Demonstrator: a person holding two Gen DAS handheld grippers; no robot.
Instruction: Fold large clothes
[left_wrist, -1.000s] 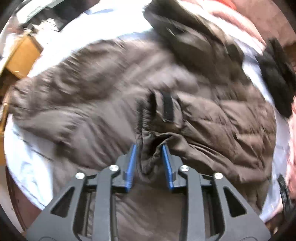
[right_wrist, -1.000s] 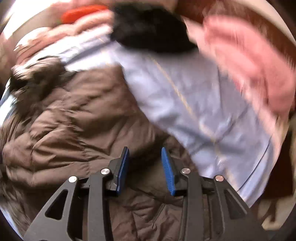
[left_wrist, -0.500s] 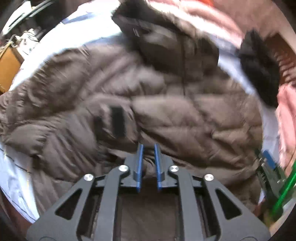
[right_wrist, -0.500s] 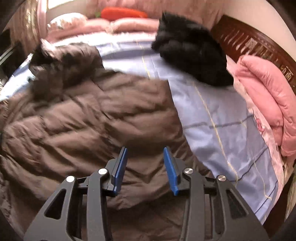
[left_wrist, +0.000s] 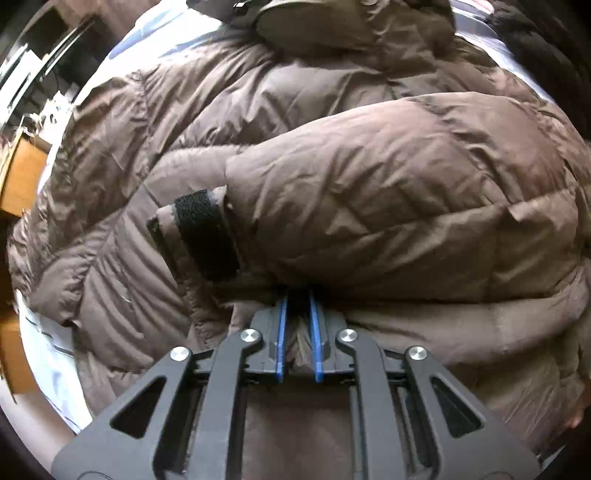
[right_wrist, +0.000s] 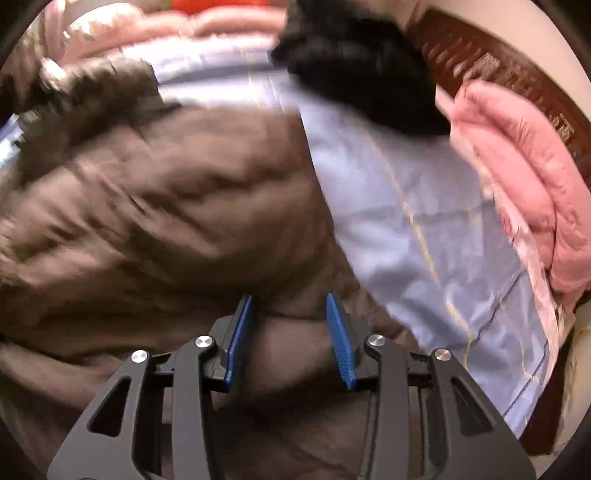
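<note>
A brown quilted puffer jacket (left_wrist: 369, 177) lies spread on a bed with a light blue sheet (right_wrist: 417, 236). One sleeve lies folded across the body, its cuff with a black velcro strap (left_wrist: 207, 232) at the left of centre. My left gripper (left_wrist: 297, 306) is shut on a thin fold of jacket fabric just below that sleeve. In the right wrist view the jacket (right_wrist: 159, 221) fills the left, blurred. My right gripper (right_wrist: 290, 310) is open, its jaws wide apart over the jacket's right edge, holding nothing.
A black furry garment (right_wrist: 354, 62) lies at the head of the bed. Pink bedding (right_wrist: 528, 184) is piled along the right against a dark wooden headboard (right_wrist: 495, 70). A red item (right_wrist: 214, 5) lies at the far edge. Wooden furniture (left_wrist: 22, 177) stands left of the bed.
My left gripper closed on jacket fabric and carried the sleeve across the body, so the cuff now lies left of centre. My right gripper stayed open and shifted over the jacket's right side.
</note>
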